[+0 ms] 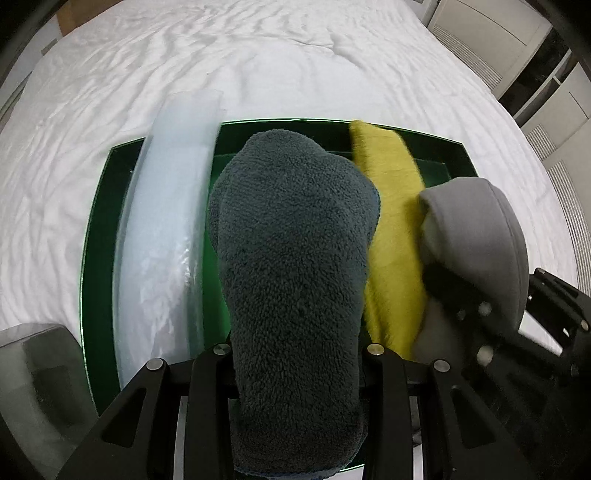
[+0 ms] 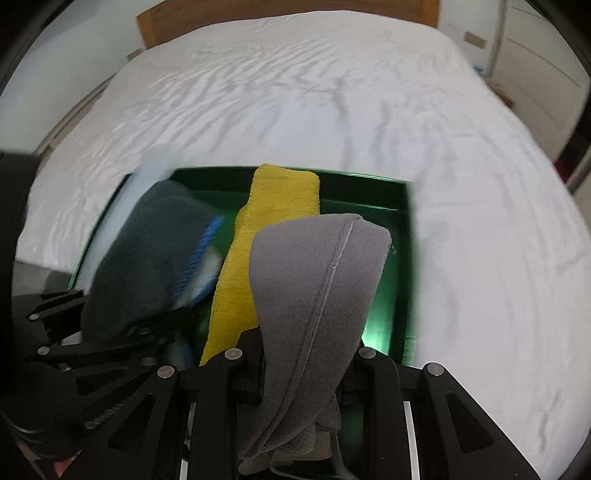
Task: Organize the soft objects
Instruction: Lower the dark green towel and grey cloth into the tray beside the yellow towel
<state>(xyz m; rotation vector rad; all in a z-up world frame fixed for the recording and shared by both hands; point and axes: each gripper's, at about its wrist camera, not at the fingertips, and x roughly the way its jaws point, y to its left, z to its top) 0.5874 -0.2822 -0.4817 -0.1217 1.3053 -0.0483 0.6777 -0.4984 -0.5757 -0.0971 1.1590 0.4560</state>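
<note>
A green tray (image 1: 96, 229) lies on the white bed; it also shows in the right wrist view (image 2: 399, 236). In it lie a pale blue-white folded cloth (image 1: 166, 229) at the left and a yellow towel (image 1: 391, 229) (image 2: 273, 221) right of centre. My left gripper (image 1: 295, 369) is shut on a dark grey fluffy cloth (image 1: 295, 266) (image 2: 147, 258) held over the tray's middle. My right gripper (image 2: 299, 373) is shut on a light grey fleece cloth (image 2: 314, 280) (image 1: 476, 236) held over the tray's right side. The cloths hide both grippers' fingertips.
The white wrinkled bed sheet (image 2: 295, 103) spreads around the tray. A wooden headboard (image 2: 280, 11) stands at the far end. White cabinets (image 1: 517, 55) stand to the right of the bed. A grey object (image 1: 40, 373) sits at the lower left.
</note>
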